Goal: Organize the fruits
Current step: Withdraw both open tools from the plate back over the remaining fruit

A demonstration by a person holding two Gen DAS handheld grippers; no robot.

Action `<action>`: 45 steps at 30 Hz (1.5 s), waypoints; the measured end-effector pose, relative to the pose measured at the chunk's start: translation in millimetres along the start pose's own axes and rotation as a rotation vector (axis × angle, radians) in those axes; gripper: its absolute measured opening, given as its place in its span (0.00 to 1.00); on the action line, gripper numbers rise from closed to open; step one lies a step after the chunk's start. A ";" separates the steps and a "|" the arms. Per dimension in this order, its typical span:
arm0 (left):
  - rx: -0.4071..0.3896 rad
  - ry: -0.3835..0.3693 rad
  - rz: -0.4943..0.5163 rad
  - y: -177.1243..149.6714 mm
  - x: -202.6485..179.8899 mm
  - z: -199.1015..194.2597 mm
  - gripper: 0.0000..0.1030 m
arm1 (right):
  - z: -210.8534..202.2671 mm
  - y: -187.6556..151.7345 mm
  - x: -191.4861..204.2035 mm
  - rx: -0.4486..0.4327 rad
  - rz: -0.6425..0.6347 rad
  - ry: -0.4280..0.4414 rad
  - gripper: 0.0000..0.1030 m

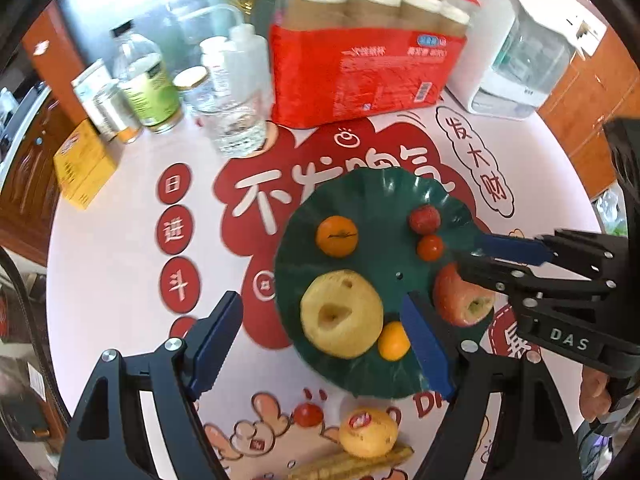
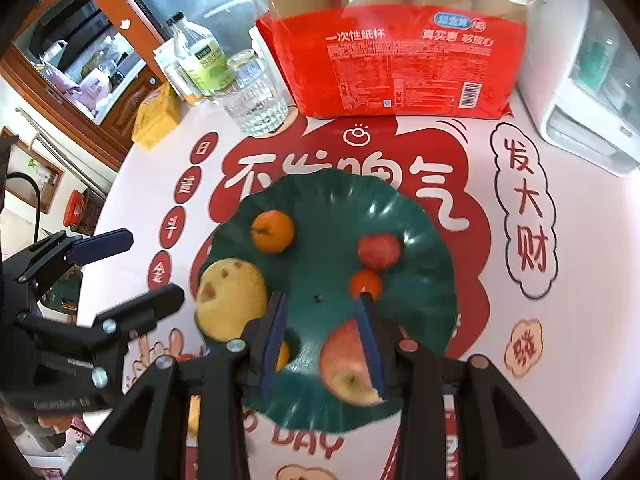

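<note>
Plate [image 2: 420,240] centre bare; glass [image 2: 256,100], red pack [image 2: 400,68] block far side.

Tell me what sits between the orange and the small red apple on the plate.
Nothing: in both wrist views only bare green plate lies between the orange and the small red apple.

- green plate [image 1: 372,196]: glossy, looks plastic, fluted rim
- tablecloth [image 1: 120,280]: smooth, slight sheen
- cup pack [image 2: 400,64]: shiny red plastic film
- glass [image 2: 256,100]: clear, ribbed
- left gripper [image 1: 320,344]: matt black frame, metal bolts, blue ridged pads
</note>
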State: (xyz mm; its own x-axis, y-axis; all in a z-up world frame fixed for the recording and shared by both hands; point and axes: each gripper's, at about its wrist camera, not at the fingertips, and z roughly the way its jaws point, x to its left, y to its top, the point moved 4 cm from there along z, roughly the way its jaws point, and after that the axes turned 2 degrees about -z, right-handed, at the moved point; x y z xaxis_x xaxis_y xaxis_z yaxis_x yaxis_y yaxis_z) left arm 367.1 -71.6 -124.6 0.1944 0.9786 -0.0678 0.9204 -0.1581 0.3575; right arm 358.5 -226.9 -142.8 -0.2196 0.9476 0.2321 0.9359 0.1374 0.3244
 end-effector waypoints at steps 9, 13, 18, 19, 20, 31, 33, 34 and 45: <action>-0.084 0.030 -0.054 -44.8 17.8 -46.9 0.77 | -55.5 -42.7 25.2 -0.088 0.022 0.018 0.35; -0.119 0.019 -0.102 -68.8 28.4 -68.4 0.77 | -76.8 -64.5 42.4 -0.111 0.016 -0.011 0.35; -0.168 0.035 -0.123 -101.2 41.1 -95.3 0.77 | -95.3 -90.5 65.1 -0.134 0.003 -0.031 0.35; -0.175 0.039 -0.123 -107.3 42.4 -99.7 0.77 | -100.0 -97.4 71.2 -0.144 0.000 -0.039 0.35; -0.181 0.044 -0.122 -113.8 44.2 -103.9 0.77 | -103.1 -102.6 75.6 -0.151 -0.002 -0.038 0.35; -0.229 0.066 -0.146 -179.9 63.9 -142.2 0.77 | -121.8 -154.8 122.2 -0.205 -0.016 -0.050 0.35; -0.220 0.062 -0.155 -193.0 66.6 -144.2 0.77 | -120.8 -163.4 130.1 -0.211 -0.026 -0.042 0.35; -0.215 0.063 -0.160 -196.8 67.8 -143.9 0.77 | -120.3 -166.2 132.4 -0.213 -0.029 -0.036 0.35; -0.156 0.054 -0.164 -238.5 84.2 -127.1 0.77 | -97.3 -200.8 154.4 -0.189 -0.100 -0.027 0.35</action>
State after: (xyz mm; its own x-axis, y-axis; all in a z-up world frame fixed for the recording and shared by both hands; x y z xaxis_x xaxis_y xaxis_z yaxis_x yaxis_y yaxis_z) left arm 120.8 65.3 -97.2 0.0239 0.9958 -0.0882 0.8739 0.0221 0.4857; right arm 109.8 -136.3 -82.9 -0.2990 0.9398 0.1657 0.8407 0.1772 0.5117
